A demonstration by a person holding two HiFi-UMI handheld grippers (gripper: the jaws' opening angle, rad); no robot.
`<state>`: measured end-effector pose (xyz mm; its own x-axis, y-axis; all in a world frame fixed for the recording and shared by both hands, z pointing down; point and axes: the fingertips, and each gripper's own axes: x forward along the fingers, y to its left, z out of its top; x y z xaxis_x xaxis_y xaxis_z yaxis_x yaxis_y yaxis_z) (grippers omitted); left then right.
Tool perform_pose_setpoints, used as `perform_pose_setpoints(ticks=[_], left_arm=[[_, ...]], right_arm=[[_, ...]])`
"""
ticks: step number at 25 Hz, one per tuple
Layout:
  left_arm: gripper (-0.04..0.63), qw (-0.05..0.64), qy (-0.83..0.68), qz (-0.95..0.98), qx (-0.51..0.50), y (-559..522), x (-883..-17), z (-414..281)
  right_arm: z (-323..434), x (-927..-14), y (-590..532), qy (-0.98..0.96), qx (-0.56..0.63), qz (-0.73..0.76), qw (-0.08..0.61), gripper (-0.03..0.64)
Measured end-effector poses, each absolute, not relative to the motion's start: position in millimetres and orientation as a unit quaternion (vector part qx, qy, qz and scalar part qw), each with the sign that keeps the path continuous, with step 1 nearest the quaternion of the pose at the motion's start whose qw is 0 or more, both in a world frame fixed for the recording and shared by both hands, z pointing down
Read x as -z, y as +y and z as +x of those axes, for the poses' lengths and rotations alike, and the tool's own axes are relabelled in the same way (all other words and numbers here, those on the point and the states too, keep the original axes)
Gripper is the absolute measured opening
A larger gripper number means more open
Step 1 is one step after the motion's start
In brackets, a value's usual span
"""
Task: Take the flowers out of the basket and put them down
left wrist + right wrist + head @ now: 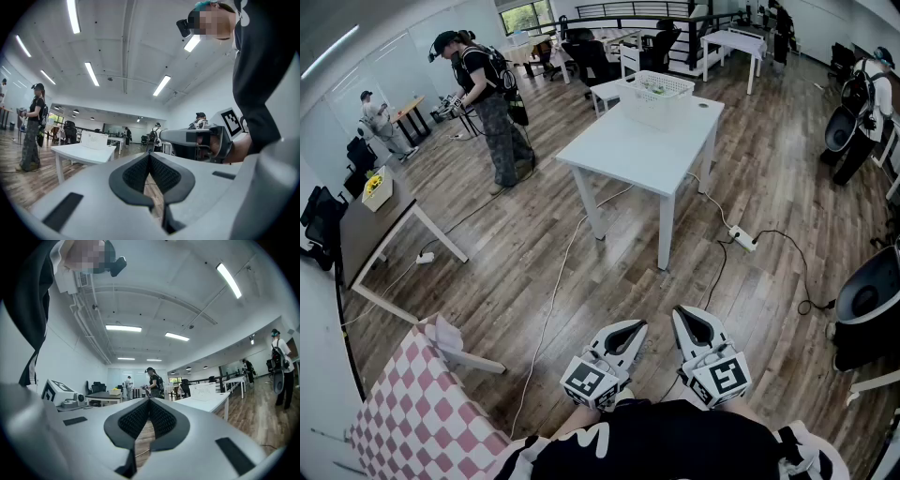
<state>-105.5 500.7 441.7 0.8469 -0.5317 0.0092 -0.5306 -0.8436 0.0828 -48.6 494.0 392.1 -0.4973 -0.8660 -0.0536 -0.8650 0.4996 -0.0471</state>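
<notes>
A white lattice basket [656, 98] stands on a white table [628, 150] some way ahead; green and pale flower bits [654, 86] show inside it. My left gripper [630, 328] and right gripper [689, 316] hang side by side close to my body, above the wooden floor, both shut and holding nothing. In the left gripper view the jaws [149, 154] meet, with the basket [95, 139] far off at the left. In the right gripper view the jaws [149, 400] also meet, and the basket [206, 390] sits far off at the right on its table [213, 401].
A person [487, 103] stands left of the white table. A power strip [742, 239] and cables lie on the floor beside the table legs. A pink checkered table [412, 412] is at my lower left, a dark desk [366, 225] further left, a dark chair [867, 309] at right.
</notes>
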Motion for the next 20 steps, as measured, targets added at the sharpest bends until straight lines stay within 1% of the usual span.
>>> perform_pose_setpoints(ticks=[12,20], left_arm=[[0.003,0.037,-0.280,0.959,0.010,496.1,-439.3,-105.0],[0.003,0.037,-0.275,0.961,0.010,497.2,-438.2,-85.8]], right_arm=[[-46.3,-391.8,490.0,0.865,0.003,-0.500,0.036,0.017],[-26.6,-393.4,490.3,0.859,0.007,-0.510,0.036,0.017]])
